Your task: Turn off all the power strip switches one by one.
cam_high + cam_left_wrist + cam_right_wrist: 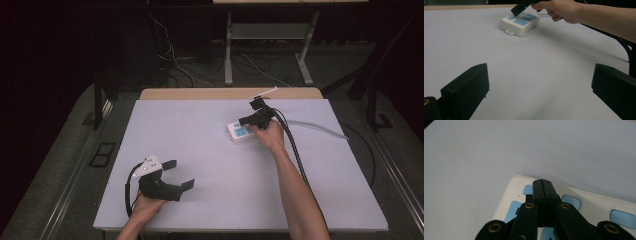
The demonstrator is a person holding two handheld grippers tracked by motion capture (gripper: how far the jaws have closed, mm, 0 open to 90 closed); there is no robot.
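White plastic with pale blue sockets and buttons: that is the power strip [240, 131], lying flat on the table [210, 150] right under the tip of the right tongs [246, 120]. Its grey cord [320, 127] runs off past the far side of those tongs toward the table's edge.

The right tongs are closed, the two black jaws pressed flat together with nothing between them. In the right gripper view their joined tip [544, 185] hangs over the strip's top face, between two of the blue buttons, close to the corner of the casing. From the left gripper view the same closed tip [516, 10] comes down slanting onto the blue buttons; whether it touches the strip or hovers just above it, I cannot tell. The right hand [270, 134] wraps the body of the tongs just behind the strip, and a thick black cable [295, 150] trails back along the forearm.

The left tongs [181, 174] sit well apart from the strip, low over the near part of the table. Their jaws stand wide open and empty, with bare table between them, and they point across toward the strip and the right tongs. The left hand [148, 204] holds them from behind, at the table's near edge.

The table is covered with a plain pale lilac-grey sheet.
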